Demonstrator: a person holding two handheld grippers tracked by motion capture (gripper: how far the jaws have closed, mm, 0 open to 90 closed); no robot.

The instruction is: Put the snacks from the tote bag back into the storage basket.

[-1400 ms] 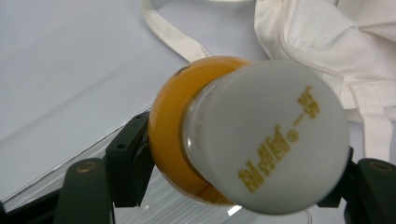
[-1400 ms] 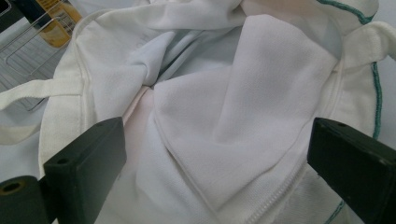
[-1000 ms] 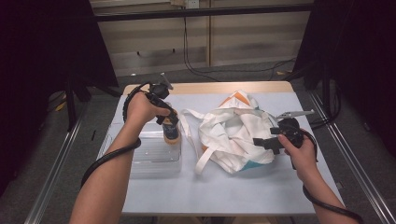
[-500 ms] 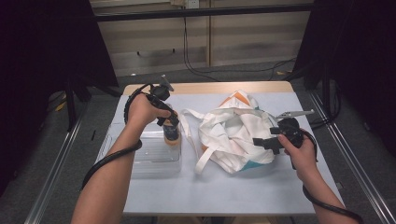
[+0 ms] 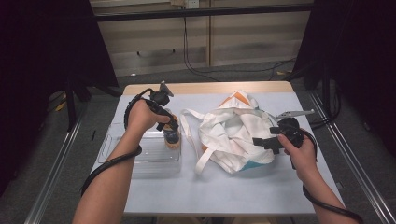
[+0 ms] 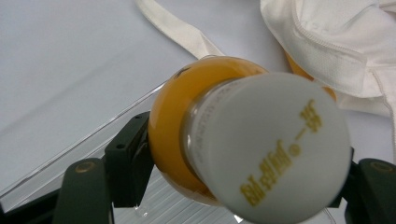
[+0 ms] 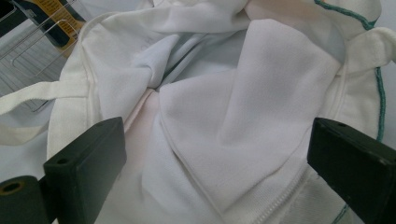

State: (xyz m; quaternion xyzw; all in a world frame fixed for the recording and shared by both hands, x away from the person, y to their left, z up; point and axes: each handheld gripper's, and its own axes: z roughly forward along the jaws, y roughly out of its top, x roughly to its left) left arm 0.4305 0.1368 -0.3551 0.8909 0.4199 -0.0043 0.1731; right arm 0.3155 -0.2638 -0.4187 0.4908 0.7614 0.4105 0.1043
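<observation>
We see the left claw (image 5: 172, 132) clamped across an orange-juice bottle (image 5: 172, 136), white cap (image 6: 268, 149) toward its camera, held over the near corner of the clear tray (image 5: 140, 158). To that claw's right the white tote bag (image 5: 233, 133) lies crumpled on the bench (image 5: 210, 191). The right claw (image 5: 261, 142) stands wide open against the bag's cloth, gripping nothing. We judge two risks: the smooth, rounded bottle could slip or tip in its narrow grip, and the collapsed bag mouth, unheld, could block entry. Compared with a second earlier, both hands and the bottle sit practically unchanged.
</observation>
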